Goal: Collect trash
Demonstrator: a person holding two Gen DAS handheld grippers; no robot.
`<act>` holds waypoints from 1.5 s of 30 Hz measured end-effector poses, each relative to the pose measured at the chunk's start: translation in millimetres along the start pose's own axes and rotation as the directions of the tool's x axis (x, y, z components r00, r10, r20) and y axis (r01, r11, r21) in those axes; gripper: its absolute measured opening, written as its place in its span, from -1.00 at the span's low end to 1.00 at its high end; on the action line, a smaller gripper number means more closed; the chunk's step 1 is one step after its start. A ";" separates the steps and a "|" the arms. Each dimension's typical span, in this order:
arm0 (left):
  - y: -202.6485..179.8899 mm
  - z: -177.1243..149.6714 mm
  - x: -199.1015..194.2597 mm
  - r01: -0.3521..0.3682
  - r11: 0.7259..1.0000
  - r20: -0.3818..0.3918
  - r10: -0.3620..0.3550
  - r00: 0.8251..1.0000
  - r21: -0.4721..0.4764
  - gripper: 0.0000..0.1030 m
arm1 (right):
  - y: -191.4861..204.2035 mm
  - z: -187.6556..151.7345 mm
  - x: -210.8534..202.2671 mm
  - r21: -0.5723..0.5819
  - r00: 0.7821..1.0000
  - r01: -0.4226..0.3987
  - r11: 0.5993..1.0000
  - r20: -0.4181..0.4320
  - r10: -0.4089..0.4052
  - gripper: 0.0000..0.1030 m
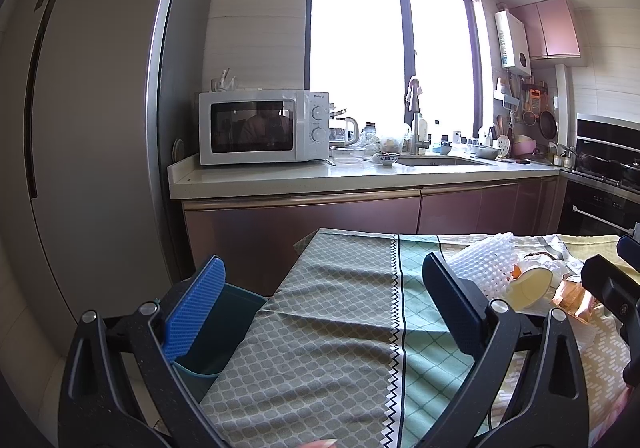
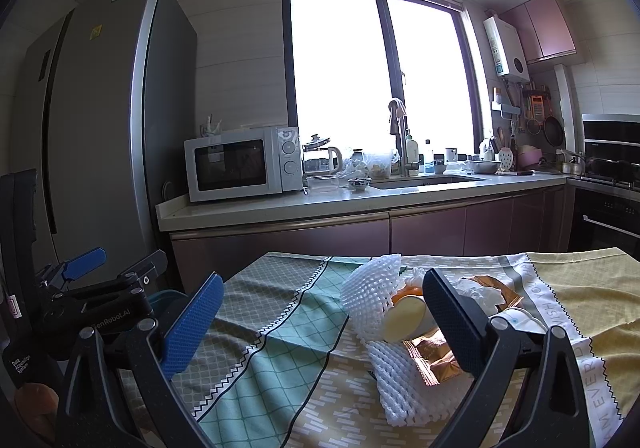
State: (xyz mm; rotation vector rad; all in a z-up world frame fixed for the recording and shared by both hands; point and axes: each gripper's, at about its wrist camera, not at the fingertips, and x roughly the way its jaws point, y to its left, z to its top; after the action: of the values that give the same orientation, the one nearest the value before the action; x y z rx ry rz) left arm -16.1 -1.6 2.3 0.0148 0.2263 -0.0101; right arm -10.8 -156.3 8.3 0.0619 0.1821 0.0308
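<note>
A pile of trash lies on the table's patterned cloth point(image 2: 280, 348): white foam fruit netting point(image 2: 370, 288), a pale paper cup on its side point(image 2: 404, 318), a copper foil wrapper point(image 2: 430, 358) and crumpled white paper point(image 2: 478, 292). My right gripper point(image 2: 324, 312) is open and empty, its right finger just in front of the pile. My left gripper point(image 1: 320, 288) is open and empty over the cloth's left part, left of the pile point(image 1: 486, 264). A teal trash bin point(image 1: 218, 328) stands beside the table's left edge, behind my left finger. The left gripper also shows in the right wrist view point(image 2: 112, 268).
A tall grey fridge point(image 1: 92, 128) stands at the left. A counter point(image 1: 360, 172) behind the table holds a white microwave point(image 1: 256, 126), a kettle, bowls and a sink. An oven point(image 1: 604, 184) is at the right.
</note>
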 end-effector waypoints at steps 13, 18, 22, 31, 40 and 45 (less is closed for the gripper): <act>-3.5 -3.5 2.2 0.011 1.000 -0.013 -0.011 1.000 -0.002 0.89 | -2.8 -0.9 -1.3 0.006 1.000 -0.004 1.000 -0.003 0.004 0.87; -3.7 -3.8 3.0 0.013 1.000 -0.017 -0.013 1.000 -0.001 0.89 | -5.4 -0.8 -1.0 0.013 1.000 -0.007 1.000 -0.006 0.007 0.87; -3.2 -4.0 5.7 0.018 1.000 -0.026 -0.018 0.999 -0.003 0.89 | -6.9 -1.7 0.4 0.017 1.000 -0.009 1.000 -0.010 0.009 0.87; -12.6 -10.9 22.2 0.095 0.995 -0.101 -0.094 0.990 0.009 0.89 | -19.7 -5.2 2.9 0.034 0.999 -0.004 0.999 -0.035 0.005 0.87; -56.4 -24.0 47.3 0.327 0.944 -0.236 -0.310 0.921 0.038 0.89 | -63.5 -21.2 8.1 0.099 0.990 0.082 0.992 -0.125 -0.069 0.87; -92.4 -33.5 64.5 0.493 0.870 -0.339 -0.462 0.819 0.006 0.83 | -96.5 -29.9 14.0 0.186 0.979 0.100 0.977 -0.194 -0.063 0.75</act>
State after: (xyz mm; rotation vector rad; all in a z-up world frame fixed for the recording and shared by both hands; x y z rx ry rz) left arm 38.2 -94.0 -46.0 0.0534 0.5616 -0.5292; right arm -0.1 -250.3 -29.8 0.2481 0.3760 -0.0639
